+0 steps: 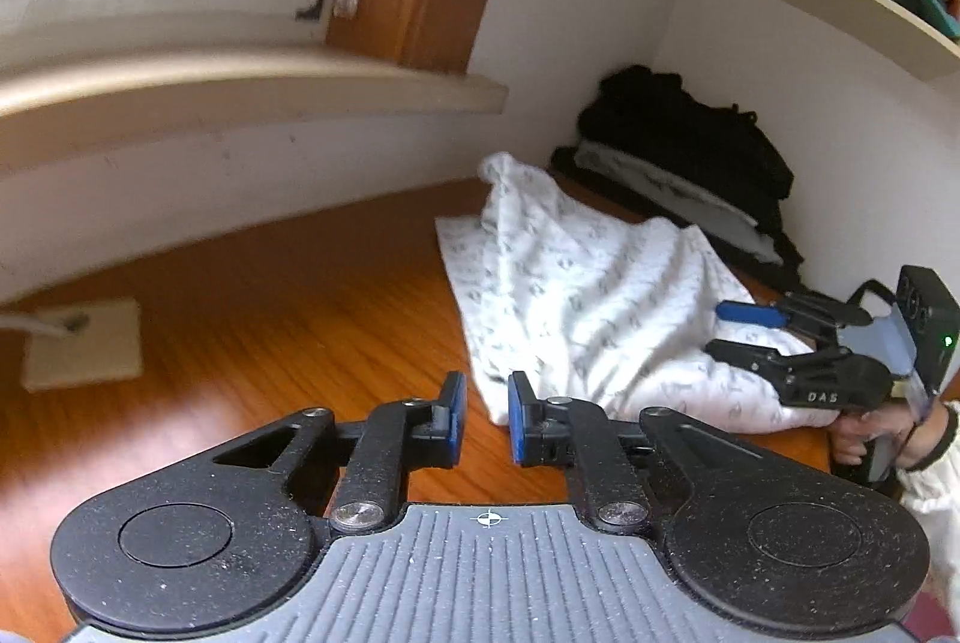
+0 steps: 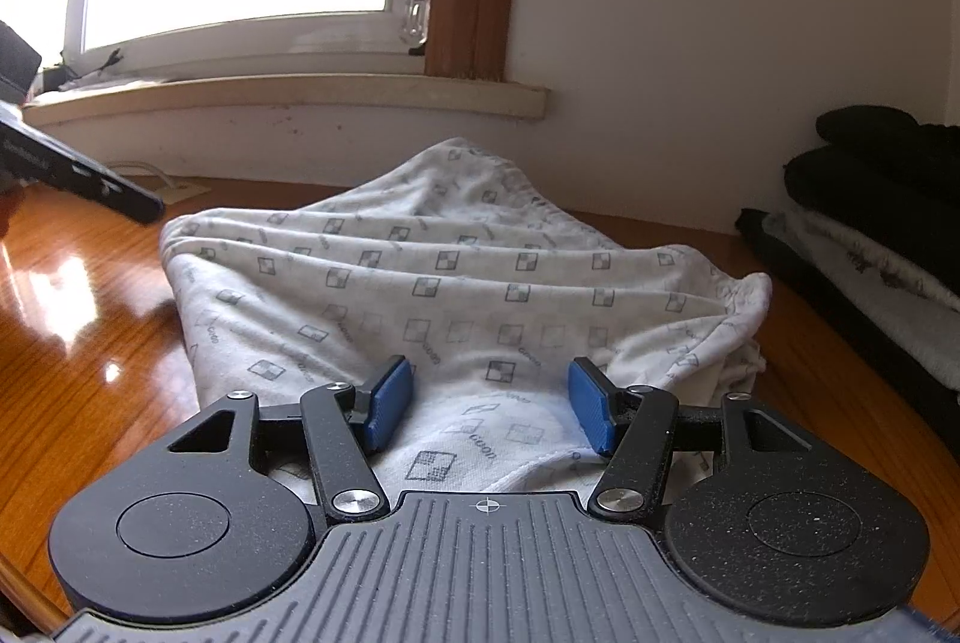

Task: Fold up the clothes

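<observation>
The white patterned garment (image 2: 456,295) lies rumpled on the wooden counter (image 1: 270,319) near its back edge. The left claw (image 1: 485,418) stands narrow and empty; the right claw (image 2: 489,406) gapes wide over the cloth, gripping nothing.

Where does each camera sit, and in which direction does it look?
Left wrist: on the left tongs, facing the wooden table and window corner; the right tongs and a hand show.
Right wrist: on the right tongs, low over the white patterned garment, facing the window.
Shared: the garment, the dark folded pile, the table.
</observation>
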A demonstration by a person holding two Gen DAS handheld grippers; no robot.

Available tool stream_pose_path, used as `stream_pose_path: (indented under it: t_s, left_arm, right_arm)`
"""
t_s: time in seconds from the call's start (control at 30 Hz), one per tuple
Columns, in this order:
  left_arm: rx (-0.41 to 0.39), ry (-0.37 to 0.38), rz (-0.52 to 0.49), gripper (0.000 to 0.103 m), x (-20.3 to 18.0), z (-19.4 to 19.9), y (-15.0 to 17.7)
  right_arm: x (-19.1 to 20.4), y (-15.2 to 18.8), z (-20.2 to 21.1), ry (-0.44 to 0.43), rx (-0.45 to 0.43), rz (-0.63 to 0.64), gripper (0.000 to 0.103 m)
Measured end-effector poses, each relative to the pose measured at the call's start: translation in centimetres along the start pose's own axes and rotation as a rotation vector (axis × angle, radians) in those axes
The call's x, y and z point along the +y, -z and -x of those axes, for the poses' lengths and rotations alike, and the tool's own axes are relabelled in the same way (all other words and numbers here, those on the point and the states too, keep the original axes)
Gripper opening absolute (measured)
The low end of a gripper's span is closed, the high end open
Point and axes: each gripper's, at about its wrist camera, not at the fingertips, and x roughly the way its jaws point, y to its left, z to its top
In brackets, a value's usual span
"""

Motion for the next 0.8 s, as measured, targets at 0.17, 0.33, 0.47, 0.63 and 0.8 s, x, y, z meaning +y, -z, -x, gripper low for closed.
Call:
stream_pose_path:
  t_s: [0.17, 0.33, 0.47, 0.63, 0.8]
  left_arm:
    - [-0.036, 0.034, 0.011, 0.01, -0.8, 0.0, 0.2]
    - [0.006, 0.02, -0.001, 0.01, -0.9, -1.2, 0.5]
    - [0.028, 0.02, 0.001, 0.011, -0.9, -2.0, 0.6]
    - [0.044, 0.031, -0.009, 0.004, -1.0, -2.5, 0.7]
    - [0.007, 0.021, -0.017, 0.001, -0.2, -0.5, 0.0]
  right_arm:
    - [-0.1, 0.0, 0.0, -0.001, -0.003, 0.001, 0.058]
    - [-0.1, 0.1, 0.0, -0.002, -0.005, 0.001, 0.058]
    - [0.0, 0.0, 0.0, 0.0, -0.006, 0.001, 0.058]
    - [0.0, 0.0, 0.0, 0.001, -0.005, 0.001, 0.058]
    - [-0.1, 0.0, 0.0, -0.001, -0.002, 0.004, 0.058]
